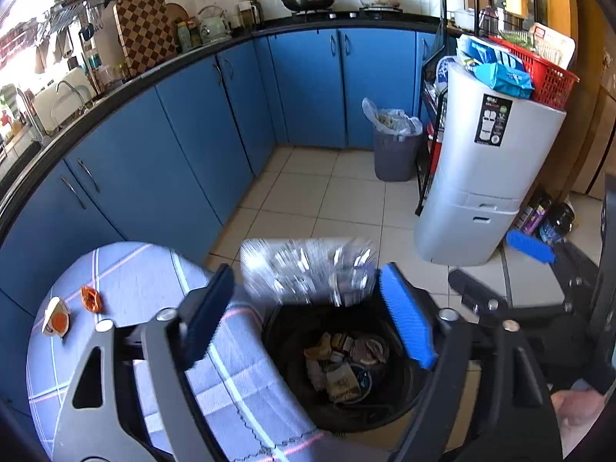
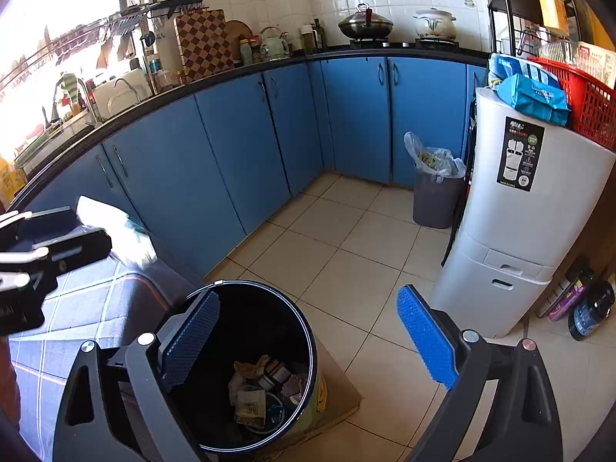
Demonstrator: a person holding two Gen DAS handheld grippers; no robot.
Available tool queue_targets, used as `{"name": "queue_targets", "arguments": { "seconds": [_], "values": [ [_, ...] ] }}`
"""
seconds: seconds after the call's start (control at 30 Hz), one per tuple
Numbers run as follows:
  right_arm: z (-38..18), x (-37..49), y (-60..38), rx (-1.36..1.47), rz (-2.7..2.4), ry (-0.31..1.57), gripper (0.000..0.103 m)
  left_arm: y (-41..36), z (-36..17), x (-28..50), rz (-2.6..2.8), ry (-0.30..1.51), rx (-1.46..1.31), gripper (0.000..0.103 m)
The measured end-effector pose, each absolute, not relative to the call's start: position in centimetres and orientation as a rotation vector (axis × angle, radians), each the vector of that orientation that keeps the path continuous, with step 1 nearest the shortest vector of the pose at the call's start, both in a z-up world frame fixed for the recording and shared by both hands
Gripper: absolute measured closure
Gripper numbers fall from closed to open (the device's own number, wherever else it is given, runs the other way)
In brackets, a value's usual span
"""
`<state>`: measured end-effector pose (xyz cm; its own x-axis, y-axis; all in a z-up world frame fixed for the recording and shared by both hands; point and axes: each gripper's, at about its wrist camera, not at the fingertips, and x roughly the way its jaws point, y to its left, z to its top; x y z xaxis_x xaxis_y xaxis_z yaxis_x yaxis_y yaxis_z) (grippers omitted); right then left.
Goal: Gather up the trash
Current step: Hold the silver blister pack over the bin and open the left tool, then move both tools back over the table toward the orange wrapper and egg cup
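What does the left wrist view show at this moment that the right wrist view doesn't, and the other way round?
Only the left wrist view shows the blurred crinkly plastic wrapper between the left gripper's open fingers above the bin, plus two small orange-marked scraps on the checked tablecloth. Only the right wrist view shows a white crumpled bag on the table and the right gripper open and empty. Both show the black trash bin holding wrappers, and the grey lined bin.
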<state>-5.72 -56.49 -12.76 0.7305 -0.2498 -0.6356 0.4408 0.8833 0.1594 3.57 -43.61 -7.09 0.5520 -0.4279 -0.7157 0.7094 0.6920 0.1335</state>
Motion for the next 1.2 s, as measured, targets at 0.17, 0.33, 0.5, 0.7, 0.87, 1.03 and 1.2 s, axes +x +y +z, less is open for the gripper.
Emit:
{"name": "queue_targets", "arguments": {
  "seconds": [0.17, 0.33, 0.5, 0.7, 0.87, 1.03, 1.2],
  "values": [
    [-13.2, -5.5, -56.4, 0.314, -0.379, 0.655, 0.012, -43.8, -7.1, 4.3, -0.683, 0.706, 0.425, 0.013],
    [-13.1, -5.0, -55.7, 0.296, -0.372, 0.658, 0.012, -43.1, -7.5, 4.7, -0.674, 0.720, 0.420, 0.013],
    [-12.7, -4.4, -54.8, 0.276, -0.380, 0.655, 0.012, -42.3, -7.5, 4.9, -0.667, 0.725, 0.416, 0.011],
    [-11.8, -4.2, -53.5, 0.259, -0.371, 0.649, 0.012, -40.8, -7.0, 5.1, -0.662, 0.727, 0.387, 0.005],
    [-10.6, -4.0, -52.5, 0.247, -0.359, 0.635, 0.012, -38.6, -6.6, 6.0, -0.649, 0.756, 0.340, 0.003],
    [-9.3, -3.7, -51.2, 0.260, -0.326, 0.613, 0.007, -35.5, -6.5, 7.4, -0.630, 0.815, 0.255, 0.003],
    [-8.5, -3.1, -49.7, 0.246, -0.322, 0.617, 0.007, -32.5, -6.4, 8.4, -0.597, 0.839, 0.192, 0.003]
  ]
}}
